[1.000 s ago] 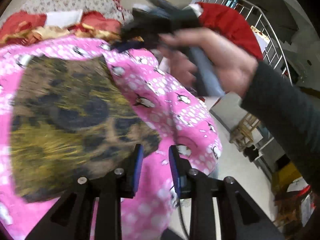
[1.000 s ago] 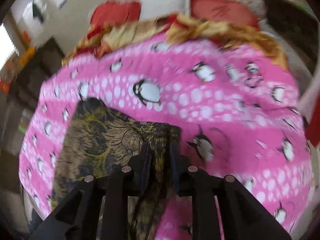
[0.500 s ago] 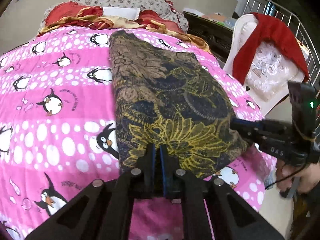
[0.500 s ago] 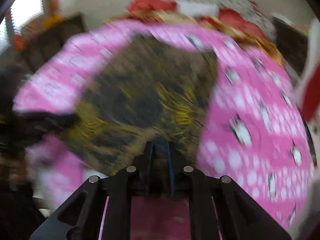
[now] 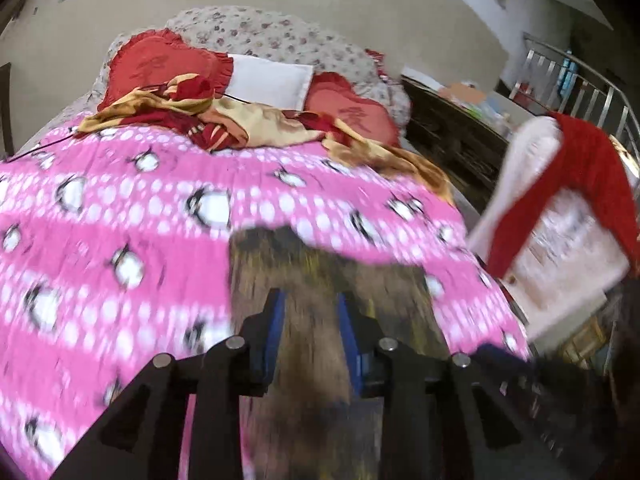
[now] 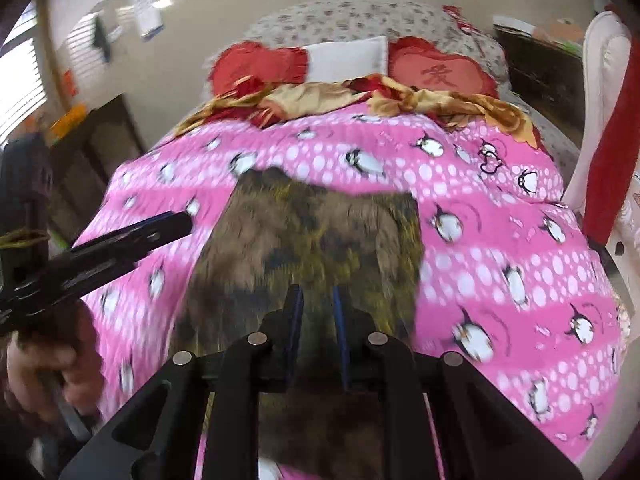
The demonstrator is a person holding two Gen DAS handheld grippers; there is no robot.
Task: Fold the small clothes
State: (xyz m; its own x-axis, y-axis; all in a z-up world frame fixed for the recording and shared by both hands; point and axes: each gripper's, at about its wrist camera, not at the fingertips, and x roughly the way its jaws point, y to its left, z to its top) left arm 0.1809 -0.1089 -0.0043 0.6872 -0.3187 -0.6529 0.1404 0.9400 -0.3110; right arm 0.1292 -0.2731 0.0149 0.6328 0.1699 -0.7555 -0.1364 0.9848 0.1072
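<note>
Both wrist cameras are looking forward from the foot of a bed along their own fingers toward the red pillows (image 5: 164, 68) at the head. The left view is sitting low and close over the brown patterned garment (image 5: 320, 280), angling rightward to a white chair (image 5: 560, 264). The right view is riding slightly higher, catching the left gripper (image 6: 188, 222) at its left edge. Both are sharing the pink penguin blanket (image 6: 500, 216), garment and pillows.
</note>
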